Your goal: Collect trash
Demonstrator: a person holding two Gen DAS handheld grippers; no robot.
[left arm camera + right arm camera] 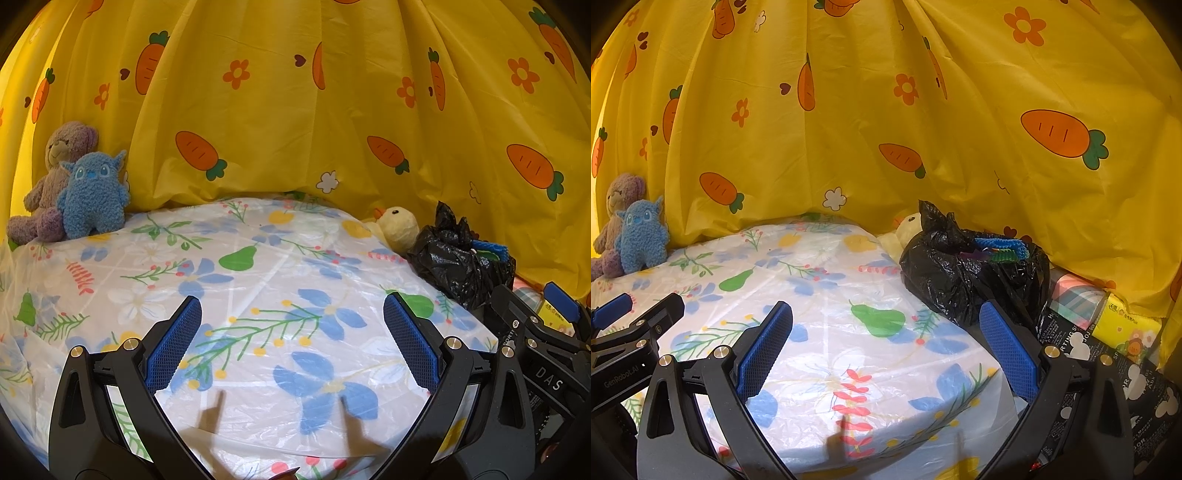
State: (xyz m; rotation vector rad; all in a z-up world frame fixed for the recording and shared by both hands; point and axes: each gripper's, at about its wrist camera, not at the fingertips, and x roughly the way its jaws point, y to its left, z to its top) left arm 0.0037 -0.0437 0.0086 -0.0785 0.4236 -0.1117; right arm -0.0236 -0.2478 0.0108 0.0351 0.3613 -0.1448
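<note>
Both claws hang released and empty: left gripper, right gripper, over the floral table cover. Behind hangs a yellow carrot curtain. At the cover's right edge sits the black trash bag, touching a plush duck.

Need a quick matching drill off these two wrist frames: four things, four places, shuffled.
Things:
1. bag
2. blue plush
3. duck
4. tissue pack

Places:
A. far left, in front of the bear
B. far right, off the table's edge
C. right side of the table
D. behind the bag

Pairs: 1-C, 2-A, 3-D, 4-B
</note>
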